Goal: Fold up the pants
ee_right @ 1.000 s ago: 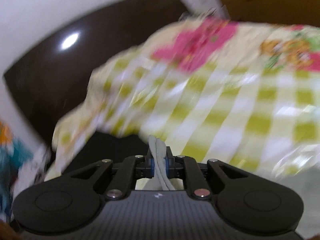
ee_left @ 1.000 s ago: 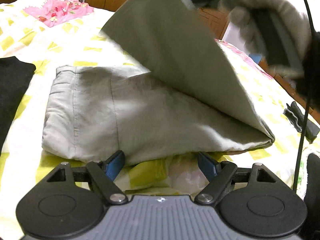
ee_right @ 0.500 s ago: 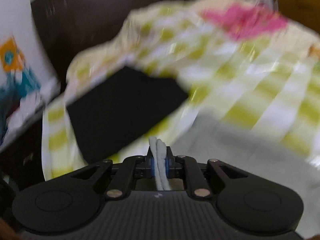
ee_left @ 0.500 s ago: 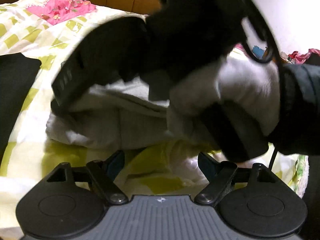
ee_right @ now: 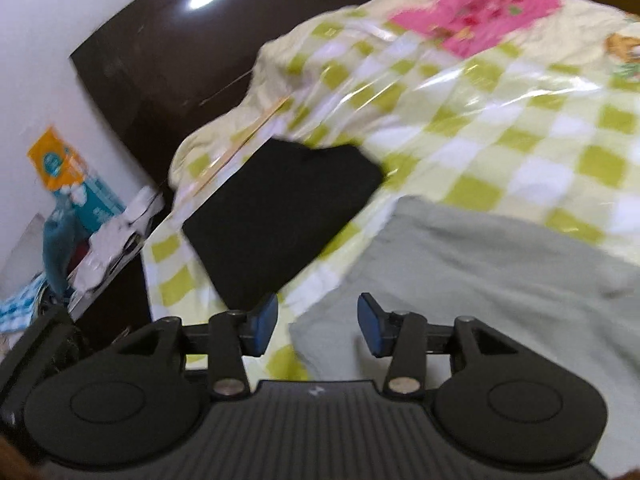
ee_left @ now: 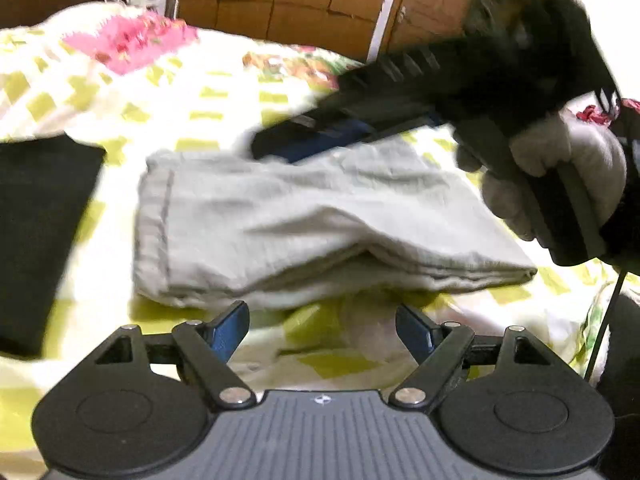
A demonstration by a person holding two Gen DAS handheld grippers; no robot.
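The grey pants [ee_left: 312, 220] lie folded in a flat stack on the yellow-checked bed cover [ee_left: 192, 96]. My left gripper [ee_left: 322, 330] is open and empty, just in front of the stack's near edge. My right gripper [ee_right: 316, 322] is open and empty, just above the pants [ee_right: 500, 272] at their left edge. In the left wrist view the right gripper [ee_left: 320, 140] hovers over the far edge of the pants, held by a white-gloved hand [ee_left: 560, 176].
A folded black garment [ee_left: 36, 232] lies on the bed left of the pants; it also shows in the right wrist view [ee_right: 280, 216]. A pink patch [ee_left: 128, 40] is on the far bed. A dark headboard [ee_right: 168, 60] and wooden cabinets [ee_left: 304, 0] stand behind.
My right gripper carried the lifted half of the pants over onto the stack, then opened and let it go. The pants now lie folded flat. My left gripper stayed open in place.
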